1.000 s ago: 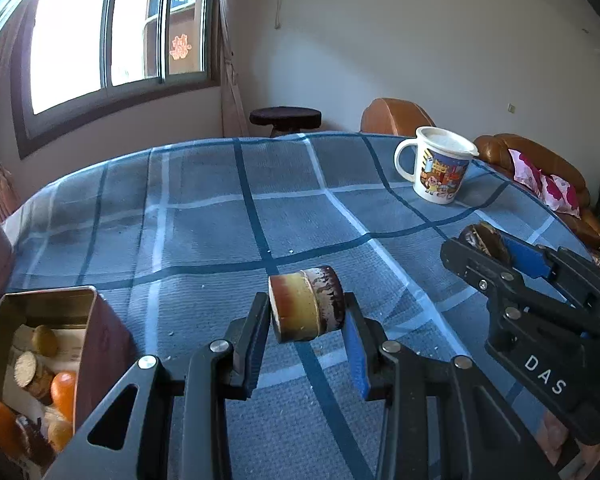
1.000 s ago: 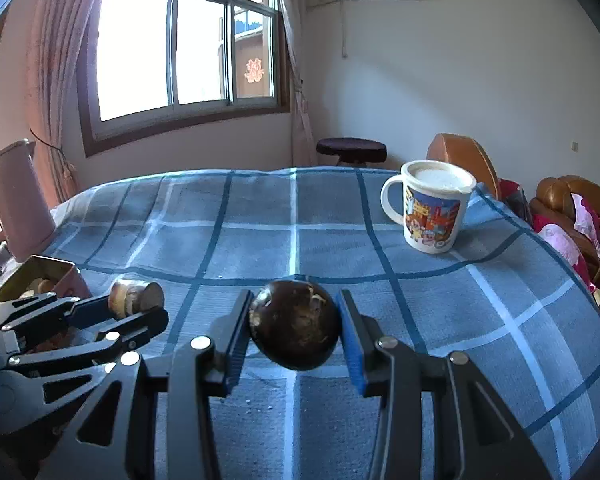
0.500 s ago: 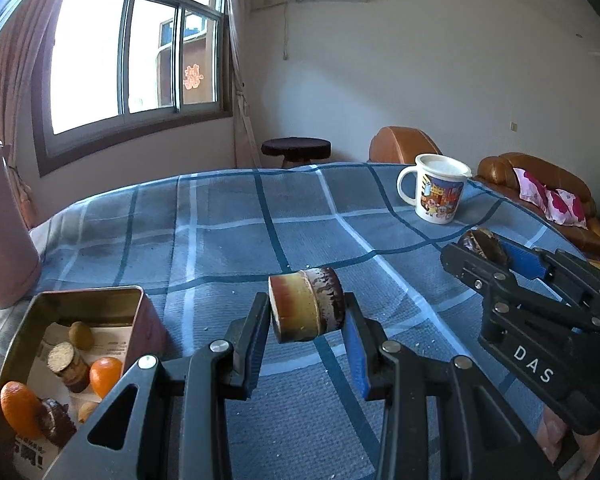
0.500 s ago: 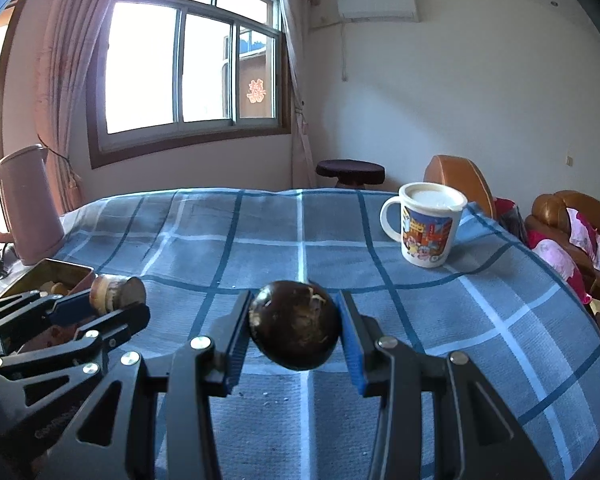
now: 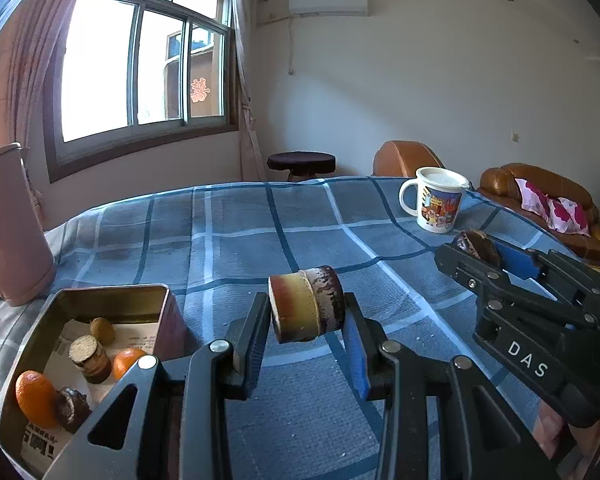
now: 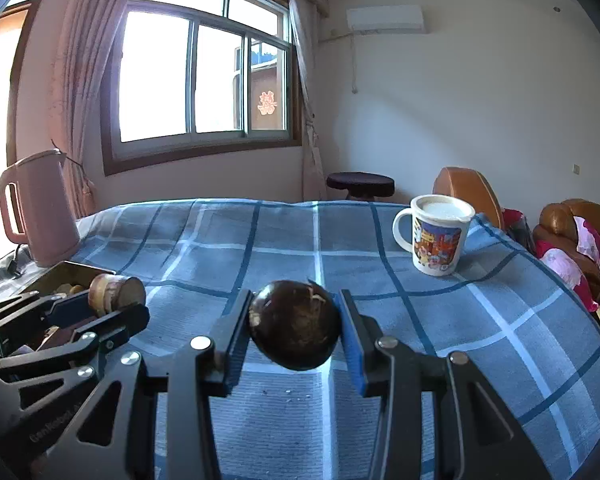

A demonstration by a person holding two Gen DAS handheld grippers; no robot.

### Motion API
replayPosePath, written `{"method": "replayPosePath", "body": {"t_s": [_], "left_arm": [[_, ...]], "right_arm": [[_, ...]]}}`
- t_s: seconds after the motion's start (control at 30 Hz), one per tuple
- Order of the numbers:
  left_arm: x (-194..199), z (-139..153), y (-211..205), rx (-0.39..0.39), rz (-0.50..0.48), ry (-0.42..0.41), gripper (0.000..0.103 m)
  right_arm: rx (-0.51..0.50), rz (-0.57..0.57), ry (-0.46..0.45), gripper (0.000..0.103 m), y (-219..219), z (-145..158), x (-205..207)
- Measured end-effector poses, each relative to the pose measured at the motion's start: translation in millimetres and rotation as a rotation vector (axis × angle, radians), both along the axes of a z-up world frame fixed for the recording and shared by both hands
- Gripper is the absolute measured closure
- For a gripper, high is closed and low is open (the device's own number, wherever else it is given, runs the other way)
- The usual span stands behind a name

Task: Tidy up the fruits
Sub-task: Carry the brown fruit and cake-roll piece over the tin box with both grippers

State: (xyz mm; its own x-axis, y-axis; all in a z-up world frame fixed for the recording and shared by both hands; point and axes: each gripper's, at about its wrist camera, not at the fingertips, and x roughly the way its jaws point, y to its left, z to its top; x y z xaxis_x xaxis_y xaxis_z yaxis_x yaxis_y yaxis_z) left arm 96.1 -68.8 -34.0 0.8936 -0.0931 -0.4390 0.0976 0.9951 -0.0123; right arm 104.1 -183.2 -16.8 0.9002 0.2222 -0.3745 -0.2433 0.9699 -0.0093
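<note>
Your left tool (image 5: 306,334) is clamped on a cut sugarcane piece (image 5: 305,307), held clear above the blue plaid surface (image 5: 236,240). Your right tool (image 6: 294,334) grips a dark round fruit (image 6: 294,326). The open tin (image 5: 112,294) with oranges (image 5: 34,398) lies at eight o'clock.

**Legible markings**

White letters "DAS" stand on the right gripper (image 5: 478,249) body. Faint embossed lettering on the left gripper (image 6: 116,300) body (illegible). Red paper character on the window (image 5: 199,90). Printed paper (image 5: 40,438) in the tin: unreadable.
</note>
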Motion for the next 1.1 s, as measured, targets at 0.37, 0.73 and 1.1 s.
{"method": "replayPosePath", "body": {"t_s": [0.37, 0.73, 1.1], "left_arm": [[-13.6, 2.2, 10.8, -0.004, 0.016, -0.023, 0.066], [-25.7, 3.9, 30.9, -0.009, 0.053, -0.043, 0.066], [-33.5, 6.5, 48.4, -0.02, 0.081, -0.058, 0.066]], "right_arm": [[-0.002, 0.037, -0.015, 0.059, 12.2, 0.7, -6.7], [-0.01, 0.08, -0.023, 0.059, 29.0, 0.8, -11.2], [-0.024, 0.126, -0.037, 0.059, 47.0, 0.7, -17.8]]}}
